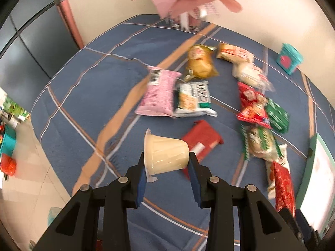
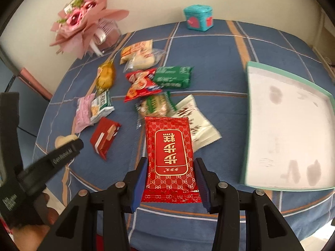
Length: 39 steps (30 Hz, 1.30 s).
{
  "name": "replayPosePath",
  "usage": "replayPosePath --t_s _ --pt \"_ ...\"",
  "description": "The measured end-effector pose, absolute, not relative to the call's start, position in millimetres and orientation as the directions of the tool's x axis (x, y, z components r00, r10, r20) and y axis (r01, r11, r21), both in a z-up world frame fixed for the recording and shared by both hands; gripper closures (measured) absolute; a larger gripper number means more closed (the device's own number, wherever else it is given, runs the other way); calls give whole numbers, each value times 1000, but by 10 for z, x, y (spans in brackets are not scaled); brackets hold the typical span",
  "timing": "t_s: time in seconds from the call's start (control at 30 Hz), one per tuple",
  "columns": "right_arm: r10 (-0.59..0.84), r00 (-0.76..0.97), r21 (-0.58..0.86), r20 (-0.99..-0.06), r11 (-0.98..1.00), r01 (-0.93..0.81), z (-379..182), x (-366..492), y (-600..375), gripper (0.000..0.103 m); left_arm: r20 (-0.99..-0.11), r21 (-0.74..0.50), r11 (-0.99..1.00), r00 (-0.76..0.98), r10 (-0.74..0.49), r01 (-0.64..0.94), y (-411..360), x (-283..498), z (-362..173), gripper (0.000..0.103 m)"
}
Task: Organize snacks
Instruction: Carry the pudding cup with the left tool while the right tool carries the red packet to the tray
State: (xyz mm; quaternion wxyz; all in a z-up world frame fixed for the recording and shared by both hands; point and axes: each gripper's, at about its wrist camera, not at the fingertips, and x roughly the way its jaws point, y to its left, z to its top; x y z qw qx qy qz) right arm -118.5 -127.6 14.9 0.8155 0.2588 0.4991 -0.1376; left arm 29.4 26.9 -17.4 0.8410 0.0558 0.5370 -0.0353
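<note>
Left to right over a surface (image 2: 209, 48) draped in blue plaid cloth with orange and white stripes.

Far left: left gripper (image 1: 167, 163), fingers (image 1: 140, 179) clamped on a pale yellow plastic jelly cup (image 1: 165, 153), held on its side above the cloth with its foil rim toward the left. In the right wrist view, seen as a black arm (image 2: 52, 156) at the left edge, the cup (image 2: 62, 140) just visible at its tip.

Behind the cup: pink crinkled snack bag (image 1: 157, 93) touching a white-and-green cracker pack (image 1: 193, 98); yellow-brown chip bag (image 1: 200, 62) beyond them; dark red flat packet (image 1: 202, 141) near the cup.

Toward the middle: two pale bread-like packs (image 2: 140, 54) at the back, red printed biscuit bag (image 2: 141, 83) overlapping a green foil pack (image 2: 173, 77), then a green-and-white wrapped cake (image 2: 155, 104) beside a white sachet with dark lettering (image 2: 199, 125).

Centre front: right gripper (image 2: 170, 175), fingers (image 2: 139, 186) closed on the sides of a glossy red patterned pouch with gold Chinese characters (image 2: 170, 152), held flat, lengthwise, above the cloth.

Right: shallow white tray with mint-green rim (image 2: 249, 83), tilted in view, holding no snacks. Back wall: pink paper-wrapped bouquet (image 2: 83, 21) at left, small teal box with red hearts (image 2: 199, 17) farther right.
</note>
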Motion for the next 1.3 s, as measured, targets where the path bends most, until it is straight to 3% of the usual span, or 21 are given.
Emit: replayPosePath --t_s 0.33,0.8,1.3 --pt "-56 482 285 -874 745 603 250 -1521 -1928 56 -886 96 945 459 -62 312 -375 -39 -94 65" --pt "-183 396 242 -900 547 802 41 -2034 -3063 56 -881 46 756 383 -277 653 -1789 -578 7 65" --pt "-239 283 164 -929 420 893 -227 -2200 -3686 56 -892 67 589 314 -326 805 -2913 -747 -244 65"
